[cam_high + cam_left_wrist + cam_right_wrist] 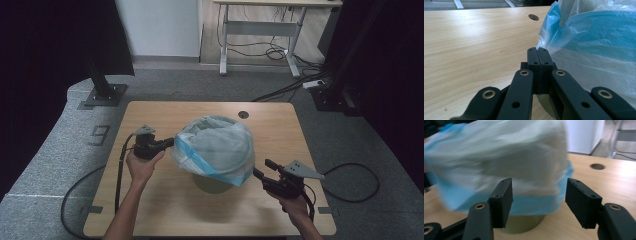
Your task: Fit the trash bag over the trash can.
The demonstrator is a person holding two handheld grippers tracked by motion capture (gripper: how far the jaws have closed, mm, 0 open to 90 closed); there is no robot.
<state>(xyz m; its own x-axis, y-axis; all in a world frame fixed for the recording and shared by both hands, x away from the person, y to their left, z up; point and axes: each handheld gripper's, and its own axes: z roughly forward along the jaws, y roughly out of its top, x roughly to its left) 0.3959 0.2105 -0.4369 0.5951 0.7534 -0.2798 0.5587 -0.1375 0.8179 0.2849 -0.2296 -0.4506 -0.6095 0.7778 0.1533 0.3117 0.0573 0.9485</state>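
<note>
A small olive bin [212, 182] stood near the middle of the tabletop [165, 210], its top draped in a white plastic bag [220, 145] with a blue band; the bag hung loosely over the rim, not yet pulled down. The left hand-held gripper [167, 143] was closed at the bag's left edge, seemingly pinching the film to anchor that side; the right hand-held gripper [263, 169] stood just beside the bag's right edge with jaws apart and nothing between them, probably ready to take the hem.
</note>
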